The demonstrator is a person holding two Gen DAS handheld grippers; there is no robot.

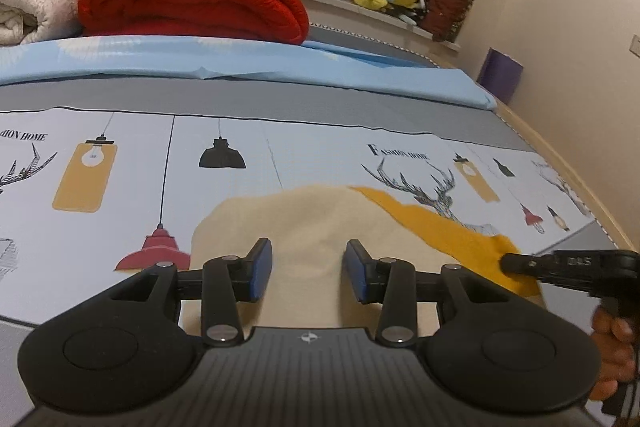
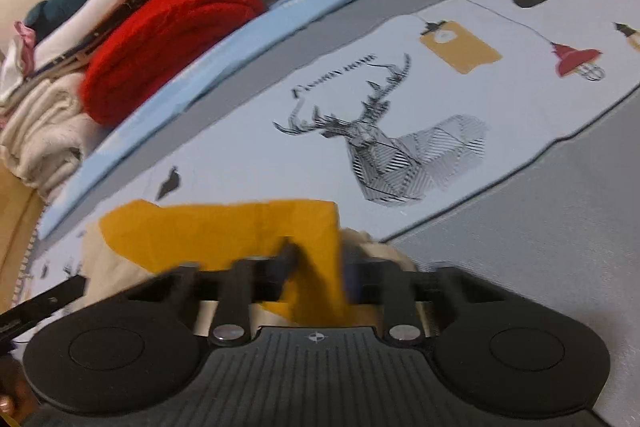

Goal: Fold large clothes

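Cream-and-mustard garment point(image 1: 320, 227) on bedsheet point(image 1: 320, 155).
Left gripper point(image 1: 308, 267) spread over cream part; right gripper point(image 2: 318, 267) pinching mustard sleeve point(image 2: 248, 231).

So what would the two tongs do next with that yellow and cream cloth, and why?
Probably the right tongs, with the yellow part between their fingers, carry it across the cream garment to fold it. The left tongs hang open over the cream cloth, gripping nothing, so they likely press down to steady it.
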